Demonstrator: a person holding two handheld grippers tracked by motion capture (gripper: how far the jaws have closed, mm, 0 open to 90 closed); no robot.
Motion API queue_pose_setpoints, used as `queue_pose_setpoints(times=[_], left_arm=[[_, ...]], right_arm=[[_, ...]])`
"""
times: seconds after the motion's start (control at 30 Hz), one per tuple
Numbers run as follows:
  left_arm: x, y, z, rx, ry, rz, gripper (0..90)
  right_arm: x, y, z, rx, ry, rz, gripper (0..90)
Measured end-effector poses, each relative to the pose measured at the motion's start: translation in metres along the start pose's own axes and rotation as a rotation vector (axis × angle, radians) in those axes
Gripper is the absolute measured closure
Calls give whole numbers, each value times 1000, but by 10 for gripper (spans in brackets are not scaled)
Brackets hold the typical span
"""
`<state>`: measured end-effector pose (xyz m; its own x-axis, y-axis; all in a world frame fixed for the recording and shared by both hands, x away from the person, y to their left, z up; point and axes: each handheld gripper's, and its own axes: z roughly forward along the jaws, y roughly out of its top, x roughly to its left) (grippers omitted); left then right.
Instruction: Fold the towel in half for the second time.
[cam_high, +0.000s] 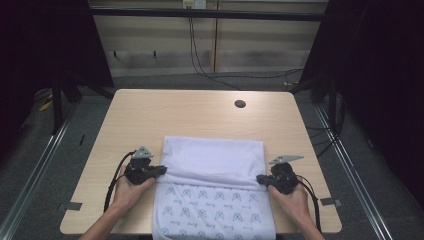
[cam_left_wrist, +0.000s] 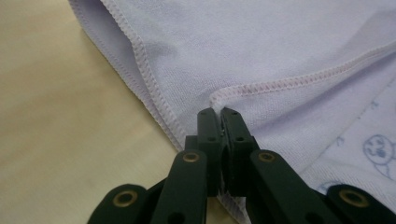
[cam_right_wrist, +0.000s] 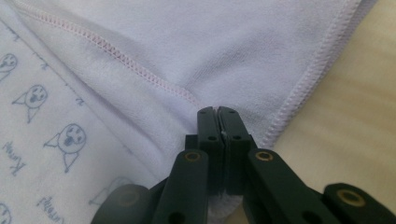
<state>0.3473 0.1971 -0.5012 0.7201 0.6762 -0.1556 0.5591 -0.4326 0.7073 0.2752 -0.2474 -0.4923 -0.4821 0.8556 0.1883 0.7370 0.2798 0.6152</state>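
Observation:
A pale lilac towel (cam_high: 214, 160) lies on the wooden table (cam_high: 150, 115), its far part folded over toward me; the near part shows a printed side with small cat faces (cam_high: 210, 210). My left gripper (cam_high: 161, 171) is shut on the folded hem at the towel's left edge. In the left gripper view the jaws (cam_left_wrist: 218, 112) pinch the stitched corner of the towel (cam_left_wrist: 261, 56). My right gripper (cam_high: 260, 180) is shut on the hem at the right edge. The right gripper view has the closed jaws (cam_right_wrist: 218, 111) biting the stitched edge of the towel (cam_right_wrist: 210, 51).
A round cable hole (cam_high: 240, 104) sits near the table's far edge. The towel's near end hangs over the front edge. Bare wood lies left, right and beyond the towel. Black frame posts and cables stand past the table.

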Motion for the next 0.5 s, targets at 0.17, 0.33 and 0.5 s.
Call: queue_pose_setpoints(times=[0.17, 0.33, 0.5], left_arm=[[23, 20, 21, -45, 27, -76, 877], [41, 35, 36, -62, 60, -82, 877], [56, 48, 44, -50, 97, -116, 877]], right_arm=[[-20, 32, 23, -15, -46, 20, 888], [-37, 61, 42, -11, -92, 36, 887], [-47, 84, 59, -11, -140, 9, 886]])
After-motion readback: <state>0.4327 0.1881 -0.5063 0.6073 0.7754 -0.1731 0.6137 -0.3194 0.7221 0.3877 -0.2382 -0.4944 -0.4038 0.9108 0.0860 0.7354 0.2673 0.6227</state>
